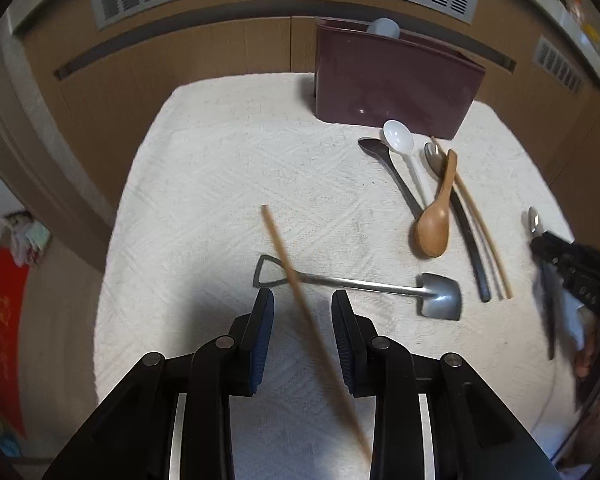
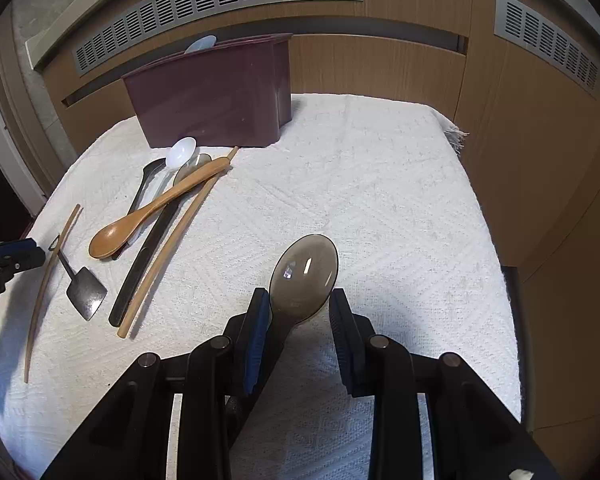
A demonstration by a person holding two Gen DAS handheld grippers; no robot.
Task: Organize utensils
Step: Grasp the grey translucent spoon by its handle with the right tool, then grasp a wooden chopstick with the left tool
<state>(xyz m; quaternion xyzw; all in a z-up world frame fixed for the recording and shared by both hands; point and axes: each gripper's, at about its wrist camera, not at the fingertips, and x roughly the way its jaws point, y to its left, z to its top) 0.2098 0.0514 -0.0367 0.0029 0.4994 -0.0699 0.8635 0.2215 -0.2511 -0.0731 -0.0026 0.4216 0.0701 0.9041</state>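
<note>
My left gripper (image 1: 303,316) points down at the white cloth, jaws apart. A wooden chopstick (image 1: 288,264) runs slantwise through the gap, and no pad visibly presses on it. It crosses the handle of a metal shovel-shaped spoon (image 1: 440,296). My right gripper (image 2: 300,312) is shut on a smoky translucent spoon (image 2: 304,268), pinched near the base of the bowl, with its handle trailing down behind the left finger. That gripper with its spoon (image 1: 534,216) also shows at the right edge of the left wrist view. A maroon utensil holder (image 1: 392,84) (image 2: 212,108) stands at the back.
Before the holder lie a white plastic spoon (image 1: 398,136), a wooden spoon (image 1: 434,228), a dark spoon (image 1: 374,148), a steel spoon (image 1: 434,156) and a second chopstick (image 1: 476,220). A pale spoon (image 1: 384,28) sticks out of the holder. Wooden panels with vents close the back.
</note>
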